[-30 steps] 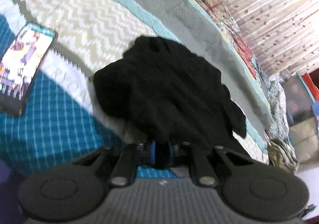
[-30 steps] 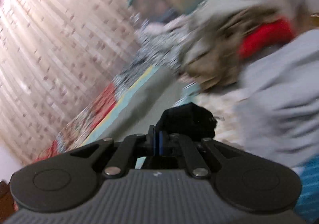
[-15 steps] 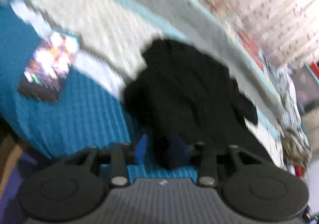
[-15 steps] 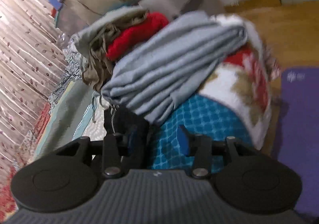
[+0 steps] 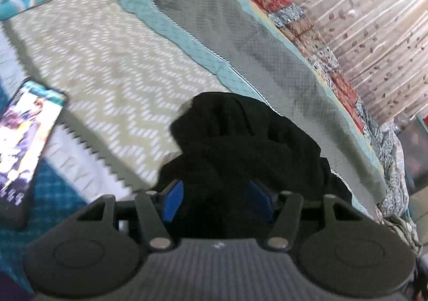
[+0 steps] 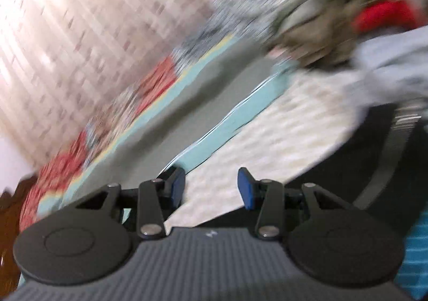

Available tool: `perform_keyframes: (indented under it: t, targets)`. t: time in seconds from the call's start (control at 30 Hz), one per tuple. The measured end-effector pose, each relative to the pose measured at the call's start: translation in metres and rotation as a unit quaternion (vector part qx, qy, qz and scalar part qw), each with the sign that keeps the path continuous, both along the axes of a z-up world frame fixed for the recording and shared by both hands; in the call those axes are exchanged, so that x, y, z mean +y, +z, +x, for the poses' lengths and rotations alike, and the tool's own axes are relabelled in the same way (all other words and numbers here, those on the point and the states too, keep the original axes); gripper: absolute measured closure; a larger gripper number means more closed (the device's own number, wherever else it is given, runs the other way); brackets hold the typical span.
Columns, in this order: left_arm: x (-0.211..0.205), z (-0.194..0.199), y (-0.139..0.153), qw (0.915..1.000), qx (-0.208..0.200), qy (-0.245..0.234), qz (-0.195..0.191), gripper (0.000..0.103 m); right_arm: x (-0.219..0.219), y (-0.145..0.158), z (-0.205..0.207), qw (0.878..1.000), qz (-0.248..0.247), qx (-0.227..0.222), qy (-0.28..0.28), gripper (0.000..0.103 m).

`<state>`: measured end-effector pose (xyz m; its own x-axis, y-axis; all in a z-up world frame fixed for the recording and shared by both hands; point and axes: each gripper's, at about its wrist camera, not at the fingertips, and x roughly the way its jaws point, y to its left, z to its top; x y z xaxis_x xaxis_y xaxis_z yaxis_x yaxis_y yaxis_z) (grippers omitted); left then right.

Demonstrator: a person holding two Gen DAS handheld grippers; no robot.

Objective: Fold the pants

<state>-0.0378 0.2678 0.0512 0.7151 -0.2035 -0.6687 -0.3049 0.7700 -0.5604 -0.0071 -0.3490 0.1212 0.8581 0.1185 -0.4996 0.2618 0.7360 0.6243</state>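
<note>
The black pants [image 5: 240, 145] lie in a folded, lumpy bundle on the quilted bed cover [image 5: 112, 54], just ahead of my left gripper [image 5: 216, 200]. Its jaws are opening. The near edge of the black cloth sits loosely between the blue pads [image 5: 174, 200], and the left pad's face shows bare. The right wrist view is blurred. There my right gripper [image 6: 211, 188] stands open over the pale quilt [image 6: 267, 140] with nothing between its fingers. The black pants [image 6: 361, 162] lie to its right.
A phone [image 5: 24, 145] with a lit screen lies on the bed at the left. A grey garment [image 6: 388, 60] and a heap of olive and red clothes [image 6: 321, 22] sit beyond the pants. A patterned curtain [image 5: 361, 20] hangs behind the bed.
Both grippers were shut on the black cloth a second ago and now stand open. The right view swung toward the clothes heap and the floor, then back over the bed.
</note>
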Motion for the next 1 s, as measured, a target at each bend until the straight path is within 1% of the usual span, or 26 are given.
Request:
perform_keyframes:
  t: [0.07,0.13,0.2,0.3,0.37,0.43,0.47,0.5,0.53,0.57,0.6,0.63,0.67,0.7,0.73,0.77,0.8,0.83,0.9,0.93,1.0]
  targets:
    - [-0.003,0.01,0.001,0.9999,-0.008,-0.003,0.01,0.047,0.022,0.0,0.047,0.999,0.019,0.016,0.044,0.056]
    - [-0.004,0.021,0.005,0.9997,-0.019,0.001,0.017,0.046,0.043,-0.002,0.093,0.996,0.046,0.03,0.075,0.056]
    - [-0.001,0.032,0.008,0.9993,-0.029,0.009,0.021,0.044,0.059,-0.008,0.133,0.993,0.062,0.049,0.083,0.056]
    - [0.004,0.046,0.002,0.9992,-0.034,0.016,0.012,0.044,0.085,-0.018,0.195,0.99,0.059,0.08,0.098,0.056]
    - [0.006,0.052,-0.007,0.9993,-0.033,0.015,0.0,0.044,0.101,-0.029,0.226,0.983,0.082,0.117,0.111,0.056]
    - [0.009,0.057,-0.016,0.9994,-0.029,0.013,-0.01,0.044,0.121,-0.047,0.253,0.976,0.106,0.155,0.111,0.056]
    - [0.009,0.058,-0.022,0.9994,-0.027,0.012,-0.017,0.044,0.129,-0.051,0.259,0.974,0.1,0.169,0.11,0.056]
    - [0.009,0.057,-0.027,0.9995,-0.023,0.011,-0.021,0.043,0.138,-0.056,0.269,0.974,0.079,0.184,0.104,0.056]
    - [0.009,0.058,-0.031,0.9995,-0.019,0.01,-0.022,0.043,0.144,-0.061,0.276,0.975,0.057,0.198,0.089,0.056]
    - [0.009,0.057,-0.037,0.9996,-0.013,0.008,-0.024,0.043,0.147,-0.066,0.283,0.974,0.045,0.211,0.072,0.056]
    - [0.01,0.056,-0.041,0.9996,-0.009,0.007,-0.026,0.042,0.146,-0.074,0.29,0.972,0.038,0.225,0.055,0.056]
    - [0.01,0.055,-0.045,0.9995,-0.005,0.007,-0.029,0.041,0.145,-0.082,0.295,0.97,0.031,0.237,0.044,0.059]
    - [0.01,0.053,-0.049,0.9994,-0.002,0.007,-0.034,0.04,0.143,-0.089,0.298,0.97,0.03,0.239,0.035,0.061]
    - [0.012,0.052,-0.053,0.9992,-0.001,0.007,-0.038,0.039,0.14,-0.091,0.296,0.972,0.034,0.232,0.022,0.068]
    - [0.012,0.05,-0.055,0.9991,0.0,0.009,-0.043,0.039,0.138,-0.088,0.294,0.973,0.024,0.228,0.012,0.096]
    - [0.014,0.049,-0.058,0.9989,0.0,0.009,-0.046,0.039,0.137,-0.086,0.293,0.975,0.009,0.221,0.015,0.098]
    - [0.014,0.048,-0.059,0.9988,-0.002,0.009,-0.047,0.039,0.133,-0.082,0.289,0.978,0.008,0.208,0.021,0.099]
    - [0.014,0.047,-0.059,0.9989,-0.003,0.009,-0.047,0.039,0.126,-0.076,0.283,0.982,0.01,0.187,0.014,0.099]
    - [0.012,0.046,-0.058,0.999,-0.002,0.008,-0.045,0.039,0.11,-0.053,0.269,0.991,0.027,0.129,0.003,0.099]
    - [0.011,0.045,-0.056,0.9991,-0.002,0.007,-0.042,0.039,0.098,-0.035,0.259,0.995,0.038,0.095,-0.005,0.099]
    - [0.009,0.044,-0.054,0.9993,-0.002,0.004,-0.038,0.038,0.073,-0.002,0.239,0.998,0.057,0.021,-0.016,0.099]
